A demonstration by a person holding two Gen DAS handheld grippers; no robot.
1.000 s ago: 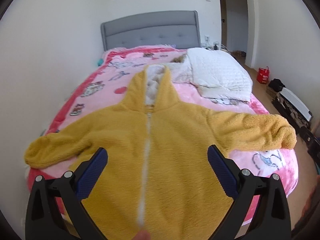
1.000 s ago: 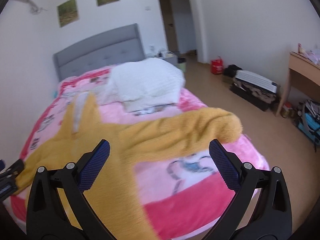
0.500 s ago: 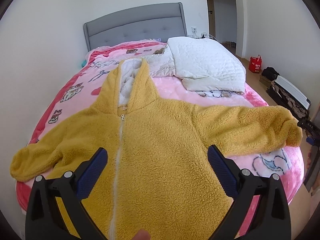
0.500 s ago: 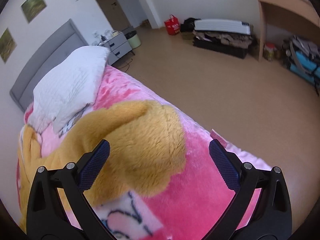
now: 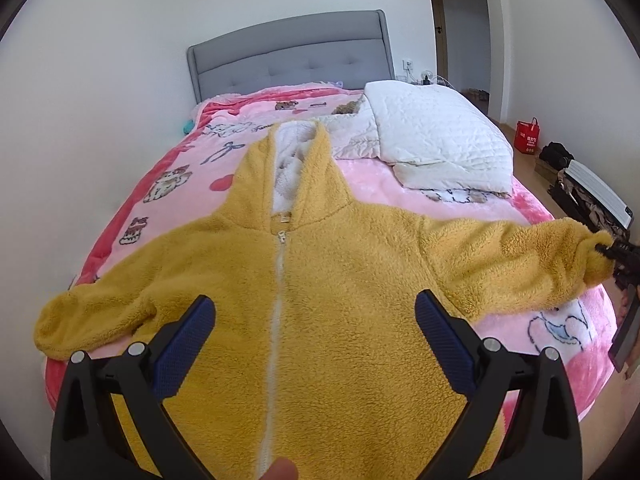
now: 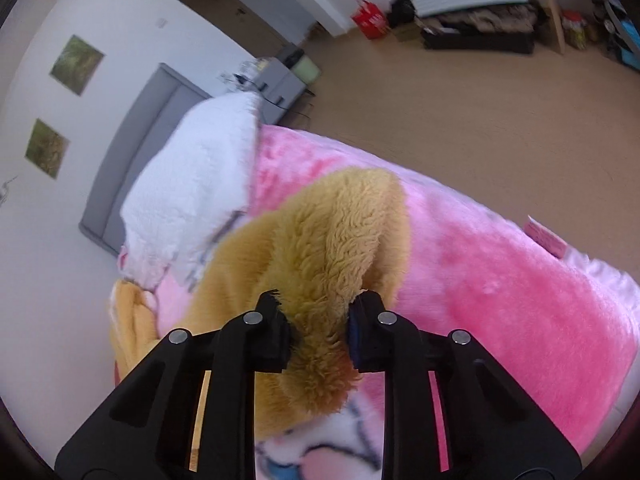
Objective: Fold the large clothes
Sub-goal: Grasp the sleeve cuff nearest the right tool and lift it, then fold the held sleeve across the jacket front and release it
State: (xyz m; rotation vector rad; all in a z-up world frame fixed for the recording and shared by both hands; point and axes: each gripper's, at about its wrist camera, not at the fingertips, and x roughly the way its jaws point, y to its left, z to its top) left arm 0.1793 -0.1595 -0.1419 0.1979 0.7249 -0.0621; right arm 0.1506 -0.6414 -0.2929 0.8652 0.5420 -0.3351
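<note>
While the left gripper hangs with jaws spread above the fluffy yellow hooded jacket, nothing sits between them. On the pink blanket, the right gripper is closing on the jacket's sleeve cuff.

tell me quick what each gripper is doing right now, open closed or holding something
Left gripper: open, hovering over the yellow fleece hoodie, holding nothing.
Right gripper: jaws closing on the hoodie's sleeve cuff, fleece pinched between the pads.
</note>
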